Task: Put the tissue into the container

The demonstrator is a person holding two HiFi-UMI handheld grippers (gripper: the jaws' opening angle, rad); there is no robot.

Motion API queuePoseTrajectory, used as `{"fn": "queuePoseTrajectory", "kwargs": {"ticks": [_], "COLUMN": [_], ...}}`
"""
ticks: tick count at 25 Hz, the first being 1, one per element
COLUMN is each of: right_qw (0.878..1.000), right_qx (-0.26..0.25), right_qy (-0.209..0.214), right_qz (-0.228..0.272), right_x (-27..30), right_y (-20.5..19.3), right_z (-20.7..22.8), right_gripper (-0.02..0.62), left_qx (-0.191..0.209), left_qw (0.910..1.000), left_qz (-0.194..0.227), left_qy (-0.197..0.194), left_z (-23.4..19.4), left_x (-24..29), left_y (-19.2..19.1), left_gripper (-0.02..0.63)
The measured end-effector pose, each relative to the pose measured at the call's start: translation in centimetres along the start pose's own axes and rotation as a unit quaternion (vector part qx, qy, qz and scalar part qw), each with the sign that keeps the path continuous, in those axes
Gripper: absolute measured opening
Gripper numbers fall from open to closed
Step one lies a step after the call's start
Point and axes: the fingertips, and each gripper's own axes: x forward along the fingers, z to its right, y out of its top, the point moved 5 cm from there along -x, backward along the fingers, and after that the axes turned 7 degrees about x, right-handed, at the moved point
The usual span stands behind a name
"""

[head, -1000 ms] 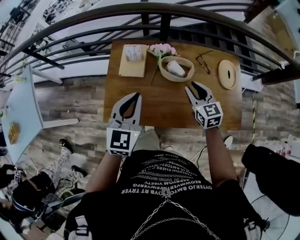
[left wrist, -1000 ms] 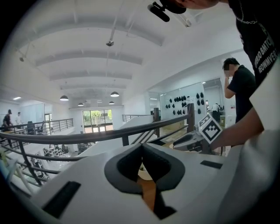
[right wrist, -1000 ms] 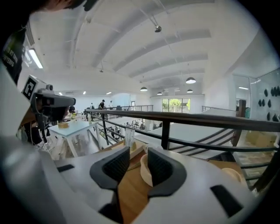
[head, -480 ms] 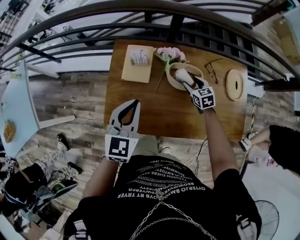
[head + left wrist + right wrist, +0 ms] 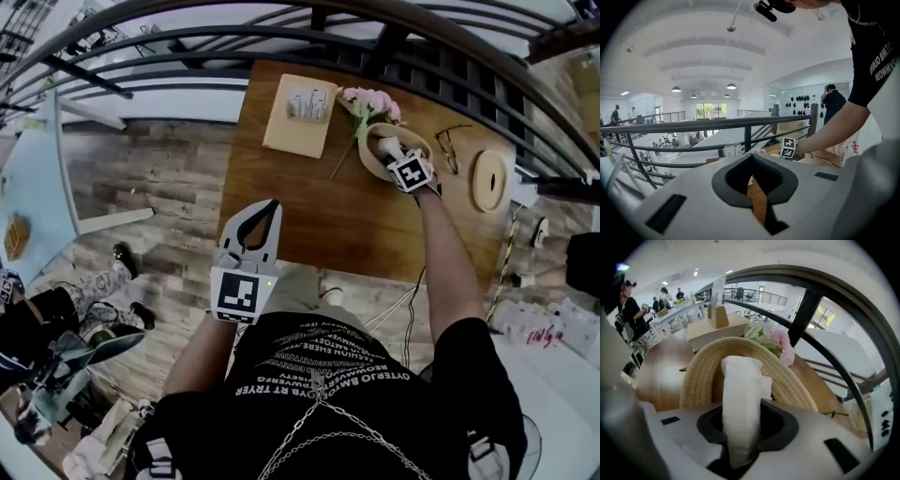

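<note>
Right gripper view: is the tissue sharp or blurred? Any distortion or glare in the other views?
Right gripper view: tissue soft and slightly blurred between the closing jaws, basket behind it bowed by fisheye. Head view: railing curves strongly, table sharp. Left gripper view: bright ceiling lamps, no glare.

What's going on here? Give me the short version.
A person stands at a wooden table with a gripper in each hand. The right gripper is at the woven basket, its jaws closing on a white tissue that stands between them. The left gripper hangs empty, jaws shut, over the table's near edge, apart from the basket.
</note>
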Motion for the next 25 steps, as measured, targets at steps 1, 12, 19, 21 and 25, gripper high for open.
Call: {"fn": "queuePoseTrajectory", "kwargs": {"ticks": [1, 12, 19, 21, 25], "right_qw": [1.0, 0.944, 0.911, 0.905, 0.9], "right_qx": [-0.003, 0.172, 0.192, 0.192, 0.172], "right_qy": [-0.014, 0.013, 0.006, 0.009, -0.002], "right_qz": [-0.002, 0.281, 0.365, 0.38, 0.401], "right_x": [-0.3, -23.1, -36.7, -39.8, -45.1], "right_y": [-0.2, -5.6, -19.8, -23.1, -28.1], "right_z": [0.1, -4.6, -12.2, -14.4, -18.1], "right_gripper": [0.117, 0.11, 0.11, 0.11, 0.11], "left_qx": [0.0, 0.037, 0.037, 0.04, 0.049], "left_qw": [1.0, 0.9967, 0.9933, 0.993, 0.9926], "left_qz": [0.002, 0.069, 0.107, 0.109, 0.108], "left_qy": [-0.001, 0.02, 0.02, 0.019, 0.026], "left_z": [0.1, 6.2, 15.9, 18.5, 22.1], "left_x": [-0.3, -9.4, -18.1, -20.6, -25.5], "left_y": [0.0, 2.4, 2.4, 1.9, 1.7], "left_gripper": [0.025, 0.025, 0.025, 0.025, 0.025]}}
